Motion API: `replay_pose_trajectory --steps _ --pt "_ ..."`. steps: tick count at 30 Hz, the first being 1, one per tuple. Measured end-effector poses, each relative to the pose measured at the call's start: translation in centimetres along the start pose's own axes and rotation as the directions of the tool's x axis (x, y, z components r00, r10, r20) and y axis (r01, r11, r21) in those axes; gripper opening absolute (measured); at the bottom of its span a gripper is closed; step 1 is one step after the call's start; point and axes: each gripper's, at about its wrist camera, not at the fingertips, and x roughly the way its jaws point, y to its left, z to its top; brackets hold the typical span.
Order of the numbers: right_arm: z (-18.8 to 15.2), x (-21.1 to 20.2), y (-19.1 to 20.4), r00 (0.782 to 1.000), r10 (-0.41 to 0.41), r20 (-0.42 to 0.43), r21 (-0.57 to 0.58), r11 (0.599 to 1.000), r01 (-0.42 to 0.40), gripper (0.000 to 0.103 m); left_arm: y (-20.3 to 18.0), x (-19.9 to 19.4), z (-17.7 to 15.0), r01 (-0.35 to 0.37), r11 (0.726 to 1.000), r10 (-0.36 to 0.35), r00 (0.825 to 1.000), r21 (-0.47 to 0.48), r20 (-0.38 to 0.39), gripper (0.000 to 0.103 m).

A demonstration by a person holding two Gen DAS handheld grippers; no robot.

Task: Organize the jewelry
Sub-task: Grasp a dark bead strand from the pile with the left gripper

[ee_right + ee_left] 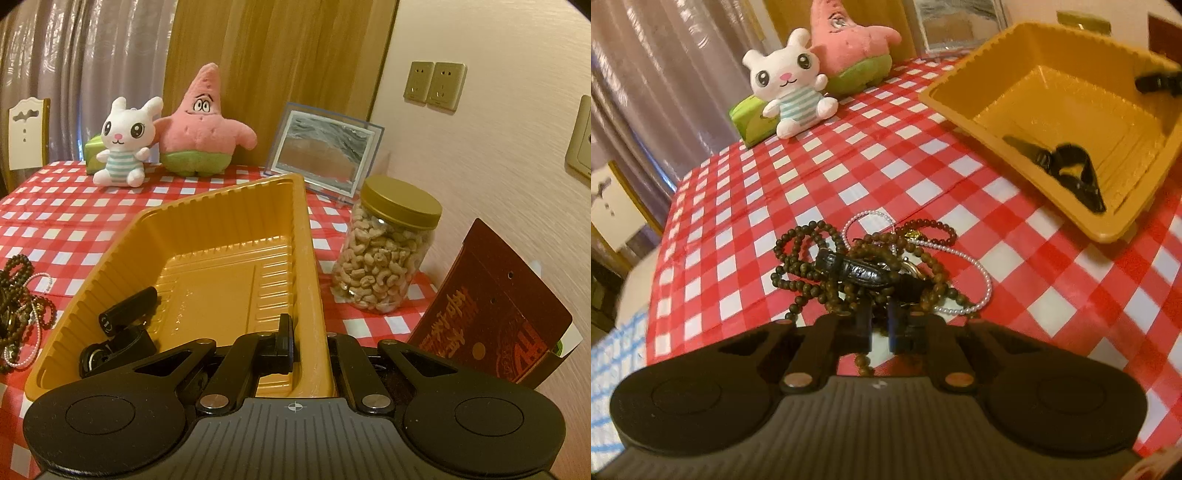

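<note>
The jewelry pile (875, 266) is lying mid-tabletop (746, 206) left of the tray (122, 254) holding a clip (122, 332), with two plush toys (125, 144) sitting along the far edge and a jar (388, 251) standing right of the tray.

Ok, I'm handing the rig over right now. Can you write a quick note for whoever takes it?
Left gripper: closed on a strand of the brown bead necklace at the near edge of the jewelry pile on the checkered tablecloth.
Right gripper: shut on the near wall of the yellow tray, tilting it up.
Done: one black watch lies in the tray.
Left: the bead strands, pearl necklace and second black watch remain tangled outside the tray.
</note>
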Motion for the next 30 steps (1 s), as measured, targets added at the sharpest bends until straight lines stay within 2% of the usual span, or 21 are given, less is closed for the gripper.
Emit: replay_pose_trajectory --steps 5,12,18,21,30 --pt "0.0 0.0 0.1 1.000 -0.001 0.003 -0.002 1.000 0.001 0.003 1.9 -1.2 0.6 0.032 0.995 -0.028 0.999 -0.095 0.039 0.008" --pt "0.1 -0.1 0.2 1.000 -0.001 0.007 -0.001 1.000 0.001 0.003 5.4 -2.9 2.3 0.051 0.971 -0.031 0.995 -0.232 0.091 0.007" --pt "0.3 -0.3 0.3 1.000 0.003 0.012 0.000 1.000 -0.003 0.003 6.4 -3.6 3.3 0.053 0.965 -0.027 0.994 -0.257 0.102 0.007" --pt "0.4 -0.3 0.3 1.000 0.004 0.016 0.000 1.000 -0.004 0.003 6.2 -3.5 3.0 0.046 0.972 -0.029 0.997 -0.232 0.077 0.007" --pt "0.6 -0.2 0.3 1.000 0.009 0.019 -0.004 1.000 -0.008 0.003 4.5 -1.7 -0.3 0.054 0.965 -0.067 0.997 -0.258 -0.043 0.011"
